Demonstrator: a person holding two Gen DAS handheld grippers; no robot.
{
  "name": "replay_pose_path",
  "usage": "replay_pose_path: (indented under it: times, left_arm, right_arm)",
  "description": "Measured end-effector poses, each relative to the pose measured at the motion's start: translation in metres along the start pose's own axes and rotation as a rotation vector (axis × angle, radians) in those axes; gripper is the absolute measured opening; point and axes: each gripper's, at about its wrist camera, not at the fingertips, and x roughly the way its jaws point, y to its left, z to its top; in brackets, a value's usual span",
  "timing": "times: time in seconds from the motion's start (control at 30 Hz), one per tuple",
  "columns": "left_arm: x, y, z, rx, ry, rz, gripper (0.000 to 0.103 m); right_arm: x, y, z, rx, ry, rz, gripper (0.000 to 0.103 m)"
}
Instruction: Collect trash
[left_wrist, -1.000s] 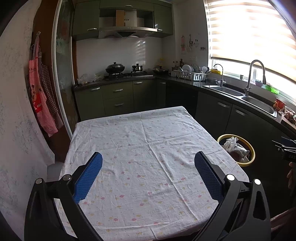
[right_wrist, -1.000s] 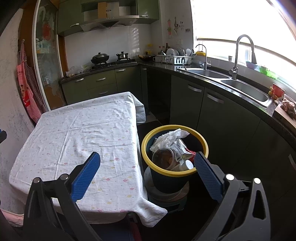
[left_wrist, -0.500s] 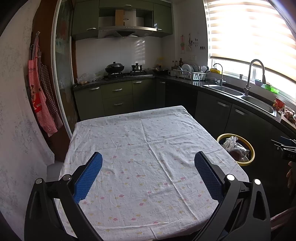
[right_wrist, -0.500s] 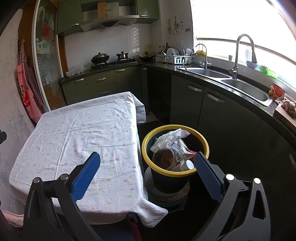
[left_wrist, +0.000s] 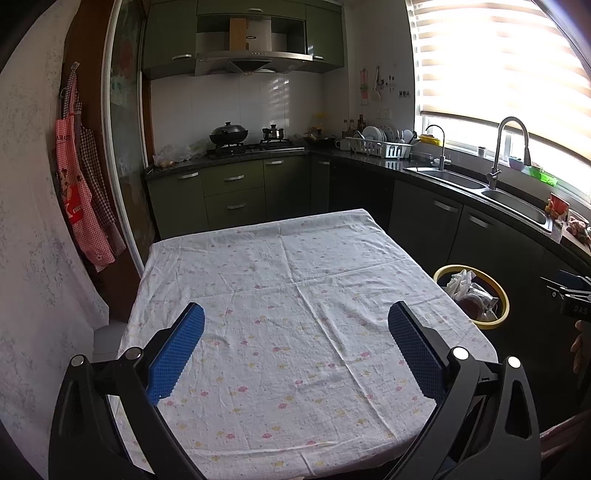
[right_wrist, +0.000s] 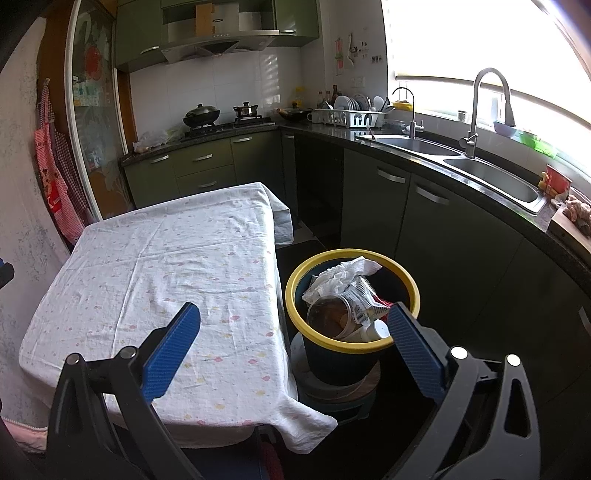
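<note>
A dark bin with a yellow rim (right_wrist: 402, 277) stands on the floor right of the table; it also shows in the left wrist view (left_wrist: 504, 301). It holds crumpled white paper (right_wrist: 341, 275), a clear plastic cup (right_wrist: 328, 317) and wrappers. My right gripper (right_wrist: 293, 323) is open and empty, held above the table's right edge and the bin's near rim. My left gripper (left_wrist: 295, 323) is open and empty above the near half of the table (left_wrist: 280, 266), which carries a white flowered cloth with no trash on it.
Dark green cabinets and a black counter with a double sink (right_wrist: 491, 173) run along the right and back. A stove with pots (left_wrist: 229, 134) stands at the back. Aprons (left_wrist: 79, 199) hang on the left wall. The bin sits on a round stool (right_wrist: 336, 387).
</note>
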Motion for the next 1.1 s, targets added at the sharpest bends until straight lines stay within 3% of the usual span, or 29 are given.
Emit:
replay_pose_path:
  times: [1.1]
  left_arm:
    - [0.0026, -0.0026, -0.0027, 0.003, -0.002, -0.009, 0.098]
  right_arm:
    - [0.0050, 0.0023, -0.0019, 0.001, 0.009, 0.000, 0.097]
